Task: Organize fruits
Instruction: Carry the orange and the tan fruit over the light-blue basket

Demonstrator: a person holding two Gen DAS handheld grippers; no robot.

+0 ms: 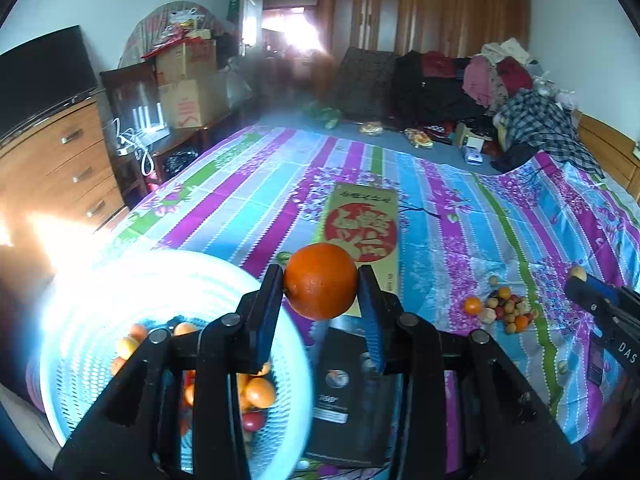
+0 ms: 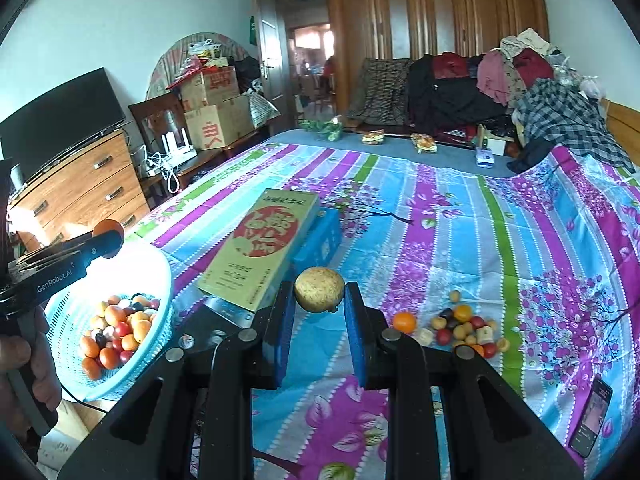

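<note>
My left gripper [image 1: 320, 280] is shut on an orange [image 1: 321, 281] and holds it above the right rim of a light blue basket [image 1: 100, 320] that has several small fruits in it. In the right wrist view the left gripper [image 2: 107, 236] with its orange is over the basket [image 2: 72, 364]. My right gripper [image 2: 319, 290] is shut on a tan speckled round fruit [image 2: 319, 289] above the bedspread. A pile of small fruits [image 2: 460, 328] lies on the bed to its right; the pile also shows in the left wrist view [image 1: 504, 308].
A gold box with a red circle [image 2: 264, 248] rests on a blue box [image 2: 320, 240] mid-bed. A dark box [image 1: 344, 392] lies beside the basket. A phone [image 2: 590, 416] lies at the right. Clothes [image 2: 500, 92] are piled at the far end. A wooden dresser [image 2: 80, 192] stands left.
</note>
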